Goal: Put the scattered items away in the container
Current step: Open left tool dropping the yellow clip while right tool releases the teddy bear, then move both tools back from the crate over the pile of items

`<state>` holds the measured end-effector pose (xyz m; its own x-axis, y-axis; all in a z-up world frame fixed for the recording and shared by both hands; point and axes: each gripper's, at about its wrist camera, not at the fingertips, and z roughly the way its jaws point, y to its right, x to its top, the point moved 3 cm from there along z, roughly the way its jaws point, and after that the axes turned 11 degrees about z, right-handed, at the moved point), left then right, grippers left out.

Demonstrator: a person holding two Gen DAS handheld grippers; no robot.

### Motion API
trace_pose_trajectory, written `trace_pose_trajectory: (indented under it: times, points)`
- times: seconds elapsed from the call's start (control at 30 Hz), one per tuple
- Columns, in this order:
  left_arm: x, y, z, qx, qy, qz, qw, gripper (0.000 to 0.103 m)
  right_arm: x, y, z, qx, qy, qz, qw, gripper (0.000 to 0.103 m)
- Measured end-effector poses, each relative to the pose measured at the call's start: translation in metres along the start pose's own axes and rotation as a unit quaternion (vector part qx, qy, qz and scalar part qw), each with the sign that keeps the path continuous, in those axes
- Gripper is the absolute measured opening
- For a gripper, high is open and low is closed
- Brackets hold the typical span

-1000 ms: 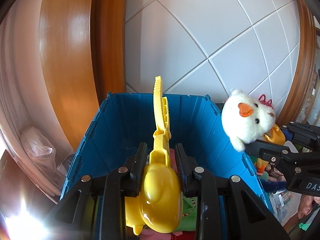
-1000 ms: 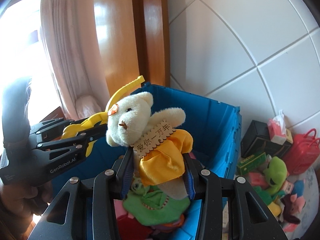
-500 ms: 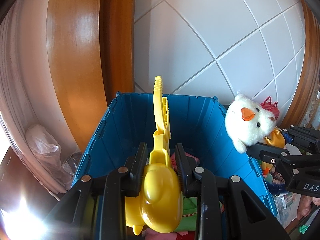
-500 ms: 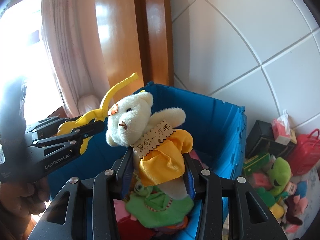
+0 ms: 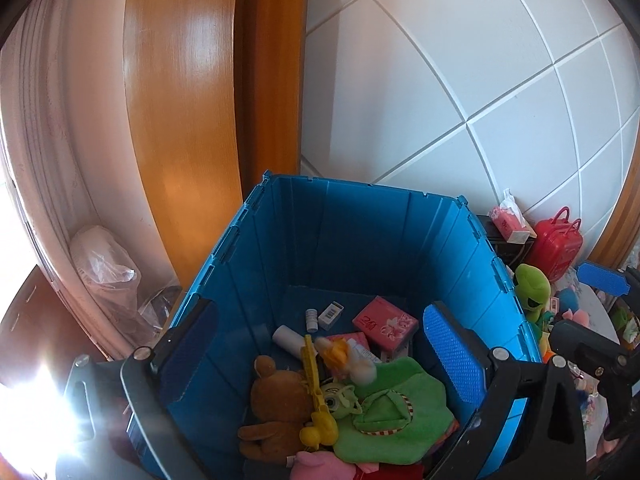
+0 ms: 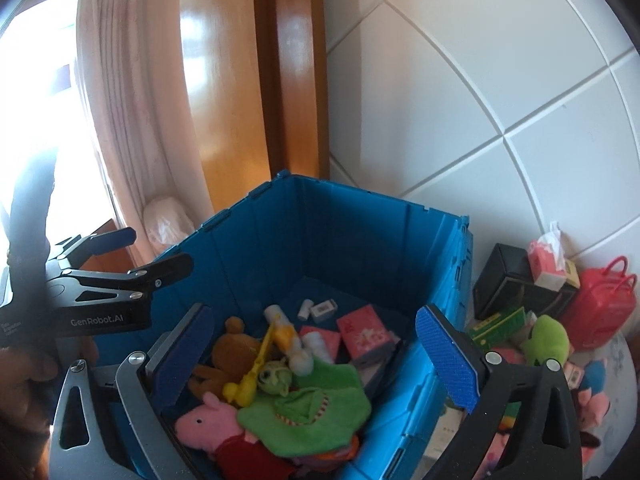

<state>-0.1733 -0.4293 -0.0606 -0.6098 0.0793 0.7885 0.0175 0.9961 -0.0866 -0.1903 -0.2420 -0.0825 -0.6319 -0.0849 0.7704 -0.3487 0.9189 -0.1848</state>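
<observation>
Both tongs spread wide over the blue crate, toys lying inside!

The left tongs (image 5: 324, 344) stand apart, nothing between the pads, jaws having just opened; the yellow duck tool (image 5: 316, 400) lies below them in the blue crate (image 5: 360, 232), stretched across the brown bear (image 5: 276, 404) and beside the green cloth (image 5: 396, 420). The right tongs (image 6: 316, 356) have just opened too and stand apart and empty; the white bear in its yellow dress (image 6: 294, 346) lies in the pile under them, near the pink box (image 6: 364, 334) and the pink pig (image 6: 206, 426). Outside the crate, to its right, wait a green frog (image 6: 546, 340), a red bag (image 6: 604, 304) and a black box (image 6: 508, 288).
</observation>
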Motion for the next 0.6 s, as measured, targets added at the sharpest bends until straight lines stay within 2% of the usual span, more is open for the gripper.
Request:
trace_pose_trajectory:
  times: [0.4,0.6]
  points:
    - [-0.001,0.019,-0.017,-0.001,0.001,0.018,0.9998,0.103,-0.014,0.010,-0.022,0.000,0.005,0.014,1.000,0.103]
    - [-0.005,0.040,-0.031,-0.010,0.005,0.030,0.9995,0.103,-0.028,0.023,-0.040,-0.002,0.010,0.025,1.000,0.103]
